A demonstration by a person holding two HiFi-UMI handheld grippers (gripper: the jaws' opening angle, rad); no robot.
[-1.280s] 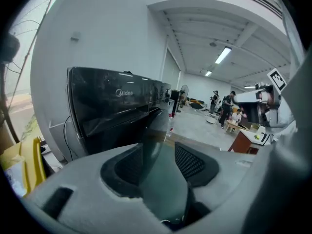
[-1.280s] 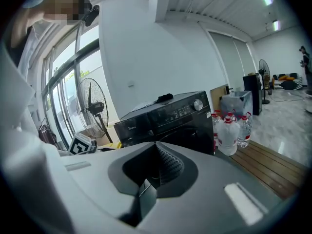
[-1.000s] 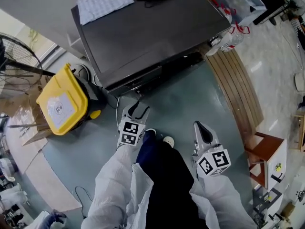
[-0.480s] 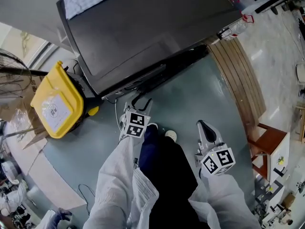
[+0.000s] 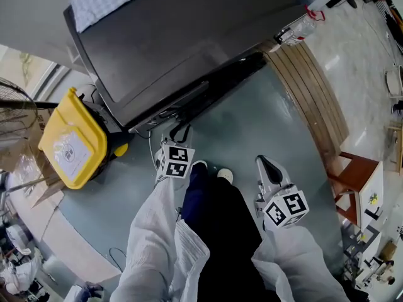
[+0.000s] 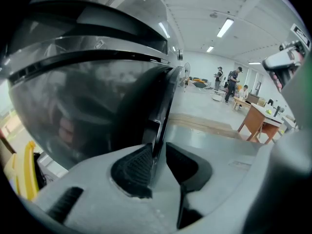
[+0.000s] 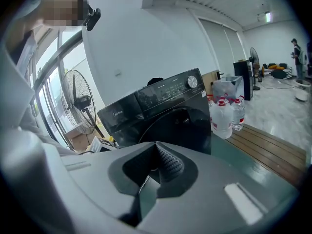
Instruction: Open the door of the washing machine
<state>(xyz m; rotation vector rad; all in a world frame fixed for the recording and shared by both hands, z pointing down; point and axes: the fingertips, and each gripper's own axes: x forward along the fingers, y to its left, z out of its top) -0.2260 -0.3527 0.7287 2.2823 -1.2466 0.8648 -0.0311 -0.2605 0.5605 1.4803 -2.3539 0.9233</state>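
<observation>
Black Midea washing machine (image 7: pixel 168 112), door edge (image 6: pixel 161 108) between closing left tongs (image 6: pixel 159 149), right tongs (image 7: pixel 156 149) pressed together

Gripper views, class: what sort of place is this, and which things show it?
Probably a large open workshop or test hall, not a home laundry room. The washing machine has a pedestal fan and big water bottles nearby, and the left gripper view shows strip lights over people standing far off.
</observation>
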